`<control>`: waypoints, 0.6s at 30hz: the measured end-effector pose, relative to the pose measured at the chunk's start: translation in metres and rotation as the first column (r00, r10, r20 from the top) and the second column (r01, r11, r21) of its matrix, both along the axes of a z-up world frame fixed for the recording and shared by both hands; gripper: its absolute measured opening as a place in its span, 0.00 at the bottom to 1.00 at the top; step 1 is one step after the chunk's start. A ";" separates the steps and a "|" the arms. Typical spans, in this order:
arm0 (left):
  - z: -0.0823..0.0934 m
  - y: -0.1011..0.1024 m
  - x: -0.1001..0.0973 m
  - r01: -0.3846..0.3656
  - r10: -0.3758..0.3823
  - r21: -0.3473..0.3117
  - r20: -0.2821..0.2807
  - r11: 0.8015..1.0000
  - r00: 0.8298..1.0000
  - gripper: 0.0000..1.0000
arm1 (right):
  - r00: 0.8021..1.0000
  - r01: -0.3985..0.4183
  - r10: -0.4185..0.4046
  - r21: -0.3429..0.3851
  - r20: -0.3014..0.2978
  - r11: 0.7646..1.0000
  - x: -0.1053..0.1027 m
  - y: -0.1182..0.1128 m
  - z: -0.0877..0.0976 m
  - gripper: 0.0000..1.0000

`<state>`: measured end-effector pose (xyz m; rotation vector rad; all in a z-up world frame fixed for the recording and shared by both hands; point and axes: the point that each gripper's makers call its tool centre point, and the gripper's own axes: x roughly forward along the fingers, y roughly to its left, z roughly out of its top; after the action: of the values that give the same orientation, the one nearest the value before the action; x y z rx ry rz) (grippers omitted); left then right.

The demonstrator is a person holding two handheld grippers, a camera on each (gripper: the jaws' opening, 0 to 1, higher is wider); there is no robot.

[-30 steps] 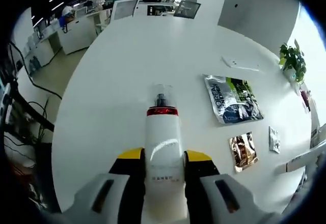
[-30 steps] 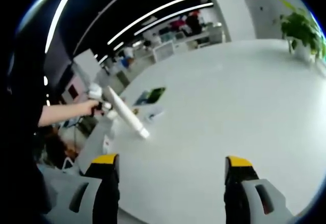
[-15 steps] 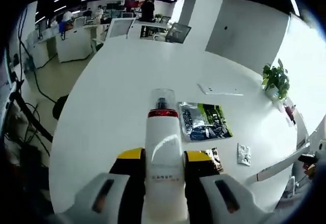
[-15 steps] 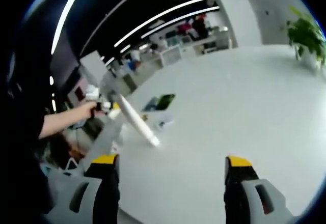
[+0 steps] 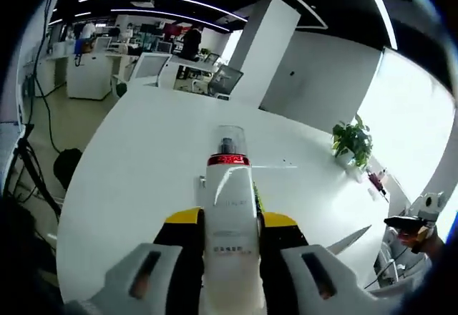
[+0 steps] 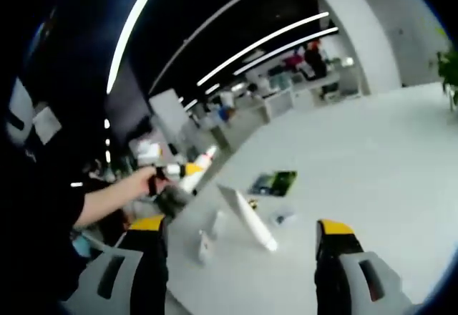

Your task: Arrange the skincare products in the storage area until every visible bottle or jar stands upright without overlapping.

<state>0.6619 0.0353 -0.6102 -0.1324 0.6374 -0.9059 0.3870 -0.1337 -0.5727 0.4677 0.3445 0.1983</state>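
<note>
1. Left gripper view: the left hand-held gripper [image 5: 229, 229] is clenched on a white bottle [image 5: 229, 218], which stands up between its yellow-tipped jaws above the white surface [image 5: 143, 157]. The bottle has a red collar and a clear cap [image 5: 230, 137]; its small label print is unreadable.
2. Right gripper view: the right hand-held gripper [image 6: 240, 238] is released, jaws wide apart, holding nothing. Beyond them a green packet [image 6: 274, 182] lies on the surface.

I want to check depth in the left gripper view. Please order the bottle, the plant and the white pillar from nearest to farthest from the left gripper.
1. Bottle: held between the left gripper's fingers.
2. Plant: on the table's far right edge.
3. Pillar: beyond the table, top centre.
</note>
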 end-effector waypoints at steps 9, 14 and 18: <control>0.059 -0.012 -0.048 0.073 -0.067 -0.132 0.052 0.989 0.996 0.24 | 0.981 -0.119 0.096 0.129 0.170 0.985 0.048 0.048 0.080 0.90; 0.082 -0.017 -0.075 0.116 -0.103 -0.156 0.087 0.981 0.991 0.24 | 0.967 -0.182 0.148 0.158 0.207 0.970 0.074 0.076 0.102 0.91; 0.101 -0.022 -0.098 0.147 -0.129 -0.202 0.099 0.968 0.987 0.24 | 0.970 -0.200 0.175 0.146 0.167 0.969 0.088 0.088 0.094 0.91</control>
<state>0.5639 0.0136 -0.5089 -0.2389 0.4748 -1.1069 0.4747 -0.0462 -0.4782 0.5766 0.2223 0.4471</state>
